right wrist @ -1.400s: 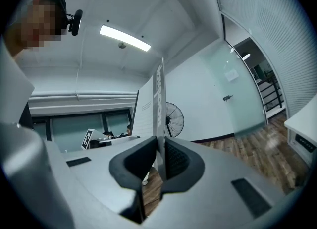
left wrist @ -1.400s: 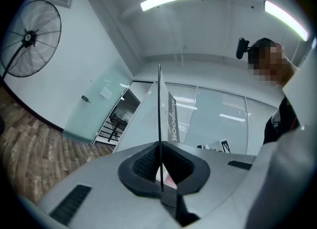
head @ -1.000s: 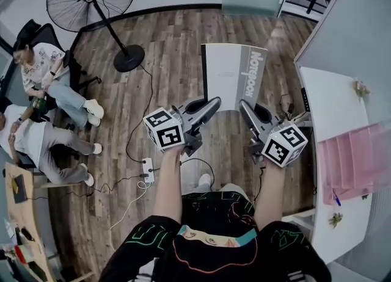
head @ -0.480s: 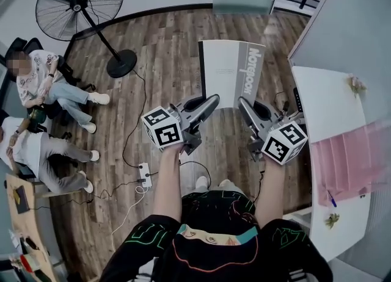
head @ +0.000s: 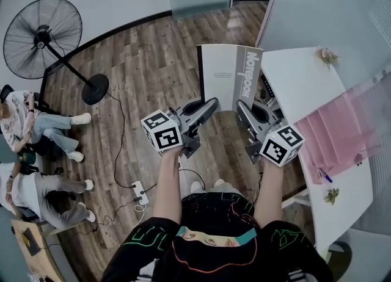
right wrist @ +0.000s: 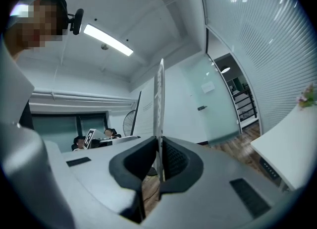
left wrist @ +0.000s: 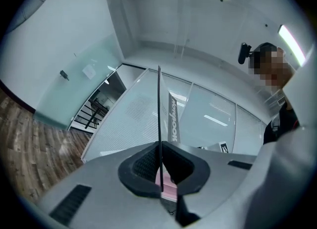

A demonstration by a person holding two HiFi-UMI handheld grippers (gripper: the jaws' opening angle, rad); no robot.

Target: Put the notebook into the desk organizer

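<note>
Grey card, thin and seen edge-on in both gripper views: the notebook [head: 231, 76] stands upright in the air ahead of me, over the wooden floor [head: 140, 61], and not yet at the desk; my left gripper [head: 212, 102] is clamped on its lower left edge, my right gripper [head: 241, 105] is clamped on its lower right edge, and both sets of pads press the cover between them; the pink translucent desk organizer [head: 339, 134] sits on the white desk [head: 292, 76] off to my right. I judge the notebook light but floppy, likely to bow in the middle if either grip loosens; the covers look smooth, so a shallow pinch could slide; holding low at both corners keeps it flat, and the spine side, where the lettering runs, should be the stiffer place to take hold when I feed it into a slot.
</note>
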